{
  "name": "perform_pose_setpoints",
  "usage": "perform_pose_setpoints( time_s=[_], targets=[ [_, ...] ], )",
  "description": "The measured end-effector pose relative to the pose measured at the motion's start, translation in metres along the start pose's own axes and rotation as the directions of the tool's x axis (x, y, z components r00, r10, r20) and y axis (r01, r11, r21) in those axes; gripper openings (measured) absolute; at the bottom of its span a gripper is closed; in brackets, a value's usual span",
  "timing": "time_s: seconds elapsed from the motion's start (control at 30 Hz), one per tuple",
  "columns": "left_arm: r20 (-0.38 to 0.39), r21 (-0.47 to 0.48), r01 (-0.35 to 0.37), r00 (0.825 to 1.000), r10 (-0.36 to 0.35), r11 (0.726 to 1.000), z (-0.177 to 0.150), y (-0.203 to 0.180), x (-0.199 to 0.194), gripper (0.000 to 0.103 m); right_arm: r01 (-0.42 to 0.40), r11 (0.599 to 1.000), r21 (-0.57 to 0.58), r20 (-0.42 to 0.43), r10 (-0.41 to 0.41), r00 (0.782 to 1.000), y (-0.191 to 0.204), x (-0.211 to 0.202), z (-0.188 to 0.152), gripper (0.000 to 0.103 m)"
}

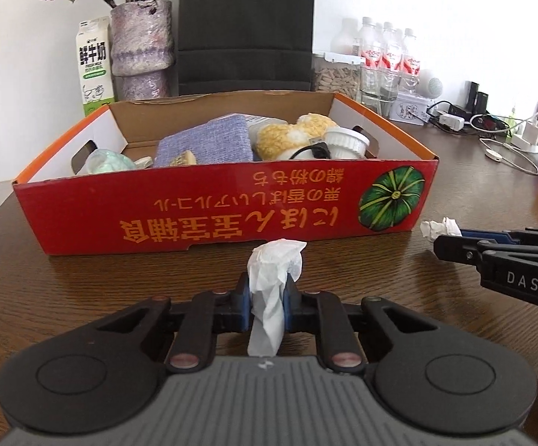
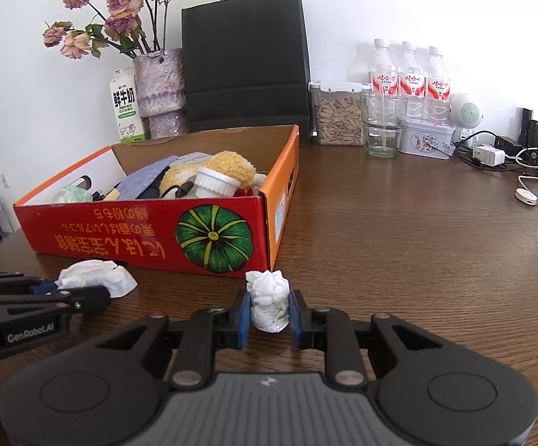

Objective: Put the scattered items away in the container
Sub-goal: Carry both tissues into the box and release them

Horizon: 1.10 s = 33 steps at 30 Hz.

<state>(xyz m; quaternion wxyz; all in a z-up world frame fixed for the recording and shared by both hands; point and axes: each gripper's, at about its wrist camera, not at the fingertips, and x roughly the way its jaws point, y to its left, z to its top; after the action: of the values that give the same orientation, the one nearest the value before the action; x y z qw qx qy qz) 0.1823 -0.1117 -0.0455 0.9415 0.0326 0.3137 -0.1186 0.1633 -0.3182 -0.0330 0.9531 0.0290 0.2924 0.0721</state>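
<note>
A red and orange cardboard box point(image 1: 232, 219) point(image 2: 120, 234) stands on the brown wooden table and holds a lavender cloth point(image 1: 209, 145), a yellow knitted item point(image 1: 287, 135), a white ribbed cup point(image 1: 345, 141) and a pale green packet point(image 1: 109, 161). Just in front of the box, my left gripper point(image 1: 267, 282) point(image 2: 83, 297) is shut on a crumpled white tissue point(image 1: 278, 256) point(image 2: 98, 277). My right gripper point(image 2: 270, 297) point(image 1: 451, 245), near the box's right front corner, is shut on a tighter white tissue wad point(image 2: 269, 319) point(image 1: 440, 227). Both grippers sit low over the table.
Behind the box stand a black paper bag point(image 2: 245, 63), a vase of dried roses point(image 2: 159, 89) and a milk carton point(image 2: 124, 107). At the back right are water bottles point(image 2: 410, 78), a seed jar point(image 2: 339, 115), a glass point(image 2: 382, 132), a tin point(image 2: 427, 139) and chargers with cables point(image 2: 492, 156).
</note>
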Motion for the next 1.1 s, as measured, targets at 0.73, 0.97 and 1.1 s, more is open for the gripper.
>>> perform_pose_setpoints(
  time_s=[0.73, 0.97, 1.1],
  targets=[
    [0.168, -0.069, 0.014, 0.986, -0.002, 0.997, 0.013, 0.041, -0.046, 0.016, -0.047, 0.999, -0.014, 0.185, 0.049, 0.981, 0.036, -0.032, 0.011, 0.020],
    [0.256, -0.090, 0.019, 0.967, 0.004, 0.996, 0.039, 0.055, -0.059, 0.016, -0.069, 0.997, -0.042, 0.248, 0.078, 0.966, 0.058, -0.035, 0.041, 0.020],
    [0.308, -0.113, 0.016, 0.951, 0.019, 0.994, 0.060, 0.064, -0.062, 0.016, -0.075, 0.997, -0.029, 0.285, 0.080, 0.955, 0.068, -0.030, 0.062, 0.020]
  ],
)
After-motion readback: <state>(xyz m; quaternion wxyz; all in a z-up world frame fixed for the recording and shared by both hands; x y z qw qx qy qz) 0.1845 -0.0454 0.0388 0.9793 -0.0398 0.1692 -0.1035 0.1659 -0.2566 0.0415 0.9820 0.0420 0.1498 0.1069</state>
